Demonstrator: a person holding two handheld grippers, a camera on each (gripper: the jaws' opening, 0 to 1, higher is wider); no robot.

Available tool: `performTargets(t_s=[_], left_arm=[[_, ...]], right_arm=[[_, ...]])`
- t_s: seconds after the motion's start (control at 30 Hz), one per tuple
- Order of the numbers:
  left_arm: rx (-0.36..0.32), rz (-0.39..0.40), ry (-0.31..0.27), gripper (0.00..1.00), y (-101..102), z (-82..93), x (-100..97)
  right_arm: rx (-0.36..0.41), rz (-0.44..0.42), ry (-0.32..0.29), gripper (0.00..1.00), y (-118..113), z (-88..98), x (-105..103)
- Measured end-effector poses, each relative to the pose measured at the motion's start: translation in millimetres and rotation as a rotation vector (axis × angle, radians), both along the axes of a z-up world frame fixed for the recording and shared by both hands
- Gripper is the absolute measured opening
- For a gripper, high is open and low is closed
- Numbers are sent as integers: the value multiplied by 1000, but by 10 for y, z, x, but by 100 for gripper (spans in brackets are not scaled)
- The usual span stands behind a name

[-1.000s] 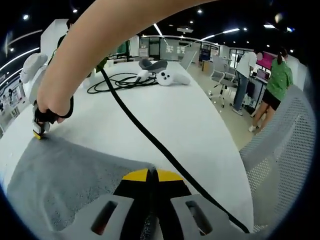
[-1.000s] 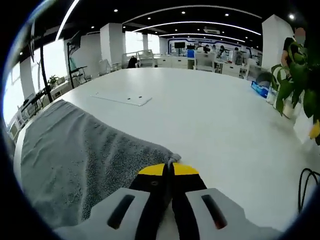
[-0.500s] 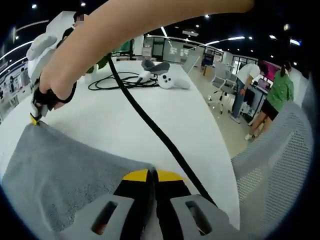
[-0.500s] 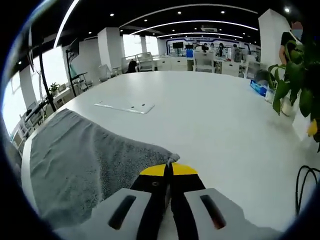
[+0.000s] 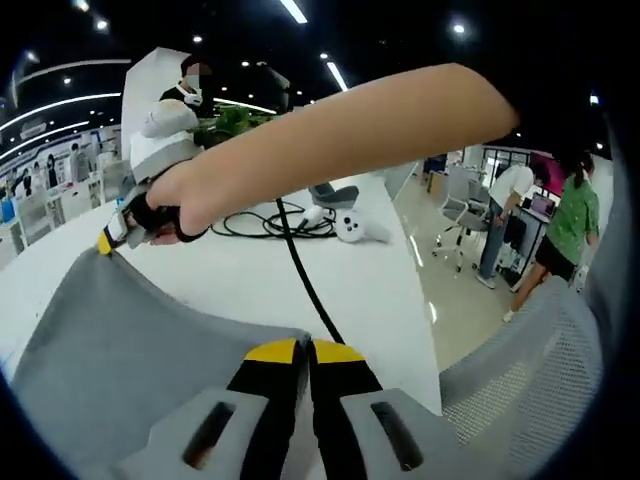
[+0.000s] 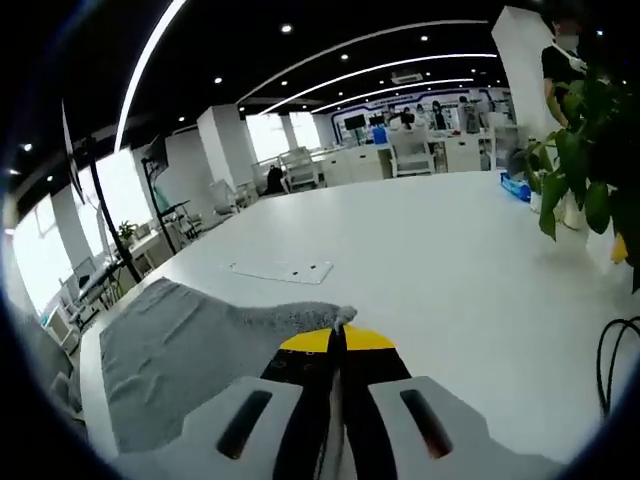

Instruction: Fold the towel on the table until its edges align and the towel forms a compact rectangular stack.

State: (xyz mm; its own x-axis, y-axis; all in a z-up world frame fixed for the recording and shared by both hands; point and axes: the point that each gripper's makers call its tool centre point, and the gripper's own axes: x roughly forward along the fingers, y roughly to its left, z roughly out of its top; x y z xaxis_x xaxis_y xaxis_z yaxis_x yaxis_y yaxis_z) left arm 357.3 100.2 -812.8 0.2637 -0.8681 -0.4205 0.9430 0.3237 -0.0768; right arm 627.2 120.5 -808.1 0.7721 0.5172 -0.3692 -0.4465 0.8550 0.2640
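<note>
I have the grey towel (image 5: 130,340) pinched at two corners, and it hangs lifted from the white counter (image 6: 420,250). My left tongs (image 5: 305,350) are closed on one corner, the yellow tips pressed together with cloth between them. My right tongs (image 6: 335,340) are closed in the same way on the other corner, which peeks out just over the tips. In the left gripper view I see also the right tongs (image 5: 108,238) from the side, held by my hand (image 5: 165,205), with the towel edge stretched between the two.

I judge this is the carrying part of the fold. To do it well, I should keep both corners at the same height, keep the edge tight, and lay them exactly on the opposite corners. The black cable (image 5: 300,275) lies near, so I should avoid dragging it.
</note>
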Motion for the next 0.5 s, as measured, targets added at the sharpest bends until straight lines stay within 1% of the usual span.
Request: performTargets(t_s=[0.03, 0.1, 0.17, 0.27, 0.33, 0.4, 0.47, 0.5], left_arm=[[-9, -3, -15, 3, -4, 61, -15], [-5, -3, -41, 3, -1, 122, -28], [-8, 1, -48, 3, 9, 180, -44], [-44, 12, -63, 3, 15, 368, -70], [-62, 14, -79, 3, 10, 486, -93], [-72, 10, -100, 3, 7, 591, -117], [-88, 3, -112, 3, -6, 711, -148], [-105, -2, -125, 3, -23, 799, -167]], right_arm=[[15, -5, -9, 0, -8, 74, -6], [48, -12, -17, 0, -9, 193, -29], [59, -7, -28, 0, -5, 275, -57], [59, 5, -46, 0, 1, 395, -116], [73, 4, -49, 0, -19, 470, -154], [90, 3, -53, 0, -43, 542, -194], [91, 0, -62, 0, -80, 613, -238], [91, -3, -66, 0, -102, 643, -255]])
